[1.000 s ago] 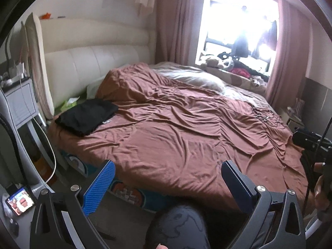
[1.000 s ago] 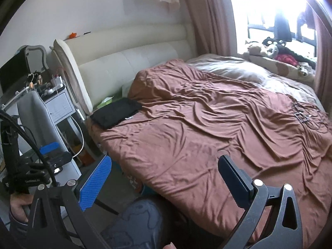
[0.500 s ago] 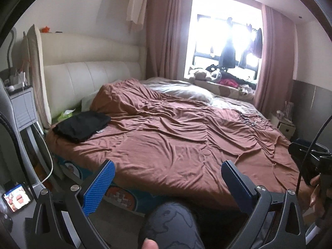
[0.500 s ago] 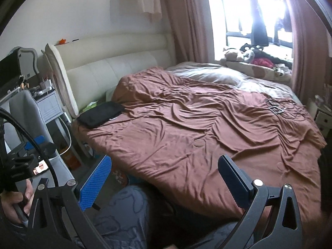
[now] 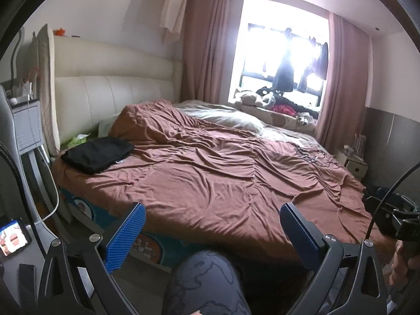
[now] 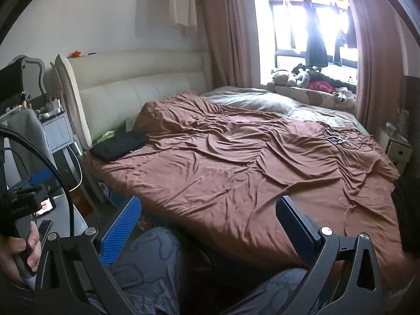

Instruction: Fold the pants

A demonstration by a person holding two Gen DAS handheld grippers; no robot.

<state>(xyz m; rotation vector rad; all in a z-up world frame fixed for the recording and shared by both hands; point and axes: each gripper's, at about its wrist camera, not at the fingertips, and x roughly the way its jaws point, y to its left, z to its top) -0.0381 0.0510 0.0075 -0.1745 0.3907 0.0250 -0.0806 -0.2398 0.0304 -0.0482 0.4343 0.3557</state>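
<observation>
Folded black pants lie flat on the brown bedspread at the bed's near-left corner, by the headboard; they also show in the right wrist view. My left gripper is open and empty, held off the bed's near edge above the person's knee. My right gripper is open and empty too, also in front of the bed edge. Both are far from the pants.
A cream headboard stands at the left, a grey bedside stand beside it. Cables and small items lie on the far right of the bed. A window sill with plush toys is behind. The person's knees are below.
Both grippers have tilted upward and drawn back a little, so more of the room and window shows. The pants have not moved. Both grippers stay open.
</observation>
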